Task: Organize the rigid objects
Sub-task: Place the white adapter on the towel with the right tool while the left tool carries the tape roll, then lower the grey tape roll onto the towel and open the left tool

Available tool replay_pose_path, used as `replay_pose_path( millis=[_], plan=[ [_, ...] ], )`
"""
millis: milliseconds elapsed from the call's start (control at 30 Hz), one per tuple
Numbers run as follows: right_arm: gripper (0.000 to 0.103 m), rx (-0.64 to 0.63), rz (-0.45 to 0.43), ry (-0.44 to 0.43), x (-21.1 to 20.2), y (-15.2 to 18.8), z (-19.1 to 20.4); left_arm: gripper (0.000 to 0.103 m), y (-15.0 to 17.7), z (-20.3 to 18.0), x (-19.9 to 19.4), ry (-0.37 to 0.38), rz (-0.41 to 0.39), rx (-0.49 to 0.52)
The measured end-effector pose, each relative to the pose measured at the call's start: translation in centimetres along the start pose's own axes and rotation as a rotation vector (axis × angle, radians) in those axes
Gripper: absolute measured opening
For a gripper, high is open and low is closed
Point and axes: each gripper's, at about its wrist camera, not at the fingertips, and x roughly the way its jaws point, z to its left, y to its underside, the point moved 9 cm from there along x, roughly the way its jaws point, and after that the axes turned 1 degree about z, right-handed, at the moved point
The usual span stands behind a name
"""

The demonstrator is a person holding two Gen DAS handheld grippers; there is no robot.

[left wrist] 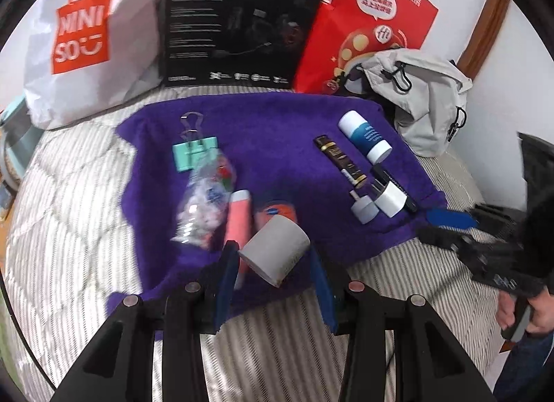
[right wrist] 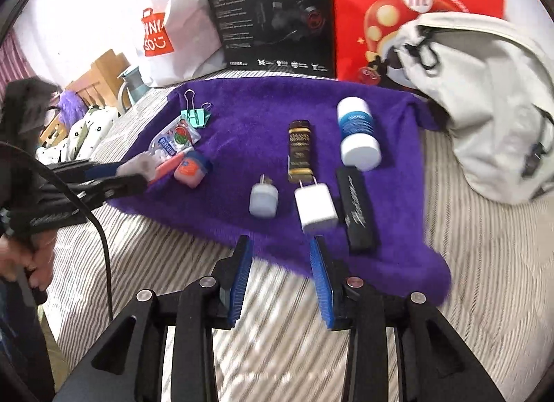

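A purple towel point(left wrist: 277, 131) point(right wrist: 249, 107) lies on the striped bed and carries the objects. My left gripper point(left wrist: 273, 260) point(right wrist: 133, 171) is shut on a grey cylinder point(left wrist: 275, 254) point(right wrist: 138, 162) just above the towel's near left part. Beneath it lie a pink tube point(left wrist: 239, 218) and a small orange jar point(right wrist: 190, 168). Also on the towel are a teal binder clip point(left wrist: 194, 152), a clear packet point(left wrist: 204, 201), a brown tube point(right wrist: 299, 150), a white-blue bottle point(right wrist: 356, 133), a grey plug point(right wrist: 264, 199), a white charger point(right wrist: 315, 208) and a black case point(right wrist: 356, 208). My right gripper point(right wrist: 280, 246) point(left wrist: 446, 218) is open and empty at the towel's near edge.
At the back lean a white shopping bag point(left wrist: 83, 41), a black box point(left wrist: 239, 17) and a red bag point(left wrist: 374, 14). A grey backpack point(right wrist: 484, 97) sits right of the towel. A person's hand point(left wrist: 533, 312) holds the right gripper. Striped bedding point(right wrist: 467, 263) surrounds the towel.
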Motion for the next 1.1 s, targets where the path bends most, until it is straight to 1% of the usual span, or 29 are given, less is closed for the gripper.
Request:
replay_pose_path(
  millis=[200,400,533,600,700,733,867,1000,1100],
  plan=[
    [0.036,0.017,0.002,0.001,-1.9,2.4,-0.1,0.039,-1.2,-2.4,2.3,0.029,0.027,0.041],
    [0.036,0.069,0.019,-0.008,-2.5,5.2,-0.8,0.039,-1.8,-4.0,4.5,0.042,0.054,0.07],
    [0.036,0.079,0.036,-0.011,-2.3,6.3,-1.1,0.039,-1.9,-4.5,5.2,0.007,0.07,0.104],
    [0.036,0.082,0.037,-0.012,-2.3,6.5,-1.2,0.039,-1.9,-4.7,5.7,-0.03,0.082,0.131],
    [0.036,0.086,0.037,-0.023,-2.3,6.7,-1.1,0.04,-1.7,-4.9,6.4,-0.06,0.101,0.156],
    [0.036,0.084,0.038,-0.024,-2.3,6.8,-1.0,0.04,-1.8,-5.0,6.5,-0.067,0.097,0.166],
    [0.036,0.08,0.038,-0.029,-2.4,7.0,-0.8,0.04,-1.7,-5.1,6.7,-0.081,0.108,0.182],
    [0.036,0.081,0.035,-0.035,-2.4,7.0,-0.7,0.042,-1.5,-5.1,6.8,-0.069,0.117,0.173],
    [0.036,0.09,0.03,-0.028,-2.6,7.1,-1.0,0.043,-1.5,-5.1,6.8,-0.096,0.119,0.168]
  ],
)
